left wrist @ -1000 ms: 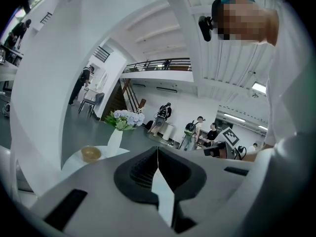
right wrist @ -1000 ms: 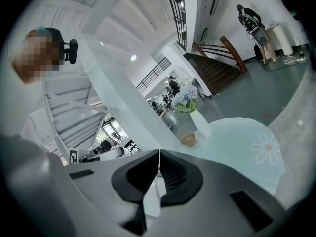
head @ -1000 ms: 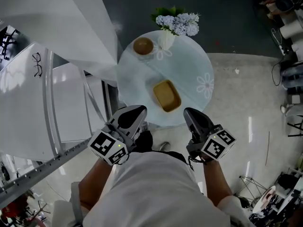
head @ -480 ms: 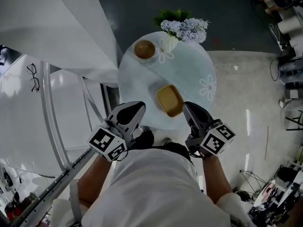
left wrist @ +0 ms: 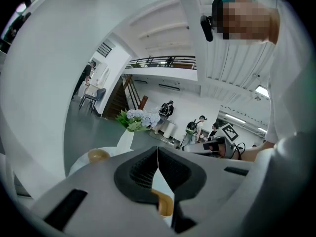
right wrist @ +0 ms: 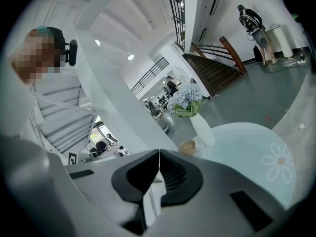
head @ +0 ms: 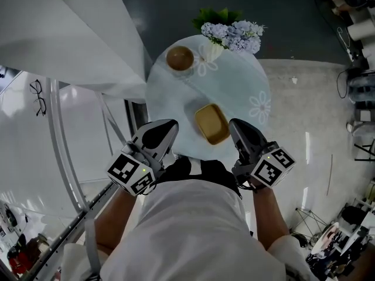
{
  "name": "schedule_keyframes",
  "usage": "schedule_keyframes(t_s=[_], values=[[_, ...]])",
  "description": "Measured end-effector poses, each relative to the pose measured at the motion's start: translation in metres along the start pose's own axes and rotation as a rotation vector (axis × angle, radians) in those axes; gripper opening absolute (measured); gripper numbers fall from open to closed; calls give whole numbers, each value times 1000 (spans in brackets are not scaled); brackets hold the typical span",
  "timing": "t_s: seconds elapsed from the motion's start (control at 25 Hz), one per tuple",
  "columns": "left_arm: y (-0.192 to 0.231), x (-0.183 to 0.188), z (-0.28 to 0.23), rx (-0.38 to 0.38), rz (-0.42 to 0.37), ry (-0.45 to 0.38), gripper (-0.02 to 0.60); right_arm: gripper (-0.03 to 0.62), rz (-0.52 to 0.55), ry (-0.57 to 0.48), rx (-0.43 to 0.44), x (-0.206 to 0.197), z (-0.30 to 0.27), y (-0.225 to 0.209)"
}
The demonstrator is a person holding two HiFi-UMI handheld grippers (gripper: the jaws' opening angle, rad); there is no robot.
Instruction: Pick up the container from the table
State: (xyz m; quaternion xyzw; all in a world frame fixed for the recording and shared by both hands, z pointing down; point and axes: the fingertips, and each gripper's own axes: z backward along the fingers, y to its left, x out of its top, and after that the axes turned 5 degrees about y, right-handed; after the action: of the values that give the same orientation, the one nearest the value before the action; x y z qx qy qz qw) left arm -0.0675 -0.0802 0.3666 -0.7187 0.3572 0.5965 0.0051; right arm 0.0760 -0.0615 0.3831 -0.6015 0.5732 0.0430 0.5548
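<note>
As the person stepped closer over the last second, the round table [head: 234,92] slid nearer beneath the head view, and both tools came forward with it. The left gripper [head: 166,127] and right gripper [head: 235,126] now reached over the table's near edge, where a moment earlier they had hung short of it. That put the yellow container [head: 211,123] between the two tips, near both but touched by neither. It still lay flat on the near half of the table, well apart from the vase of flowers [head: 231,31] and the brown bowl [head: 180,58] at the far side. The approach looked nearly finished, with the grasp itself not yet begun.

Each gripper's own view showed its ribbed pads pressed together along a thin seam, fully closed with nothing caught between them. Judging by that, at least one pair would have to spread before it could take the container's rim.
</note>
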Motion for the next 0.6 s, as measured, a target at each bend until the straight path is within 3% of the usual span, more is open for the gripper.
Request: schedule_keyframes(t_s=[0.6], values=[[-4,-18,-48,117,44,24,21,21,46,129,60,-1,-18,-60]])
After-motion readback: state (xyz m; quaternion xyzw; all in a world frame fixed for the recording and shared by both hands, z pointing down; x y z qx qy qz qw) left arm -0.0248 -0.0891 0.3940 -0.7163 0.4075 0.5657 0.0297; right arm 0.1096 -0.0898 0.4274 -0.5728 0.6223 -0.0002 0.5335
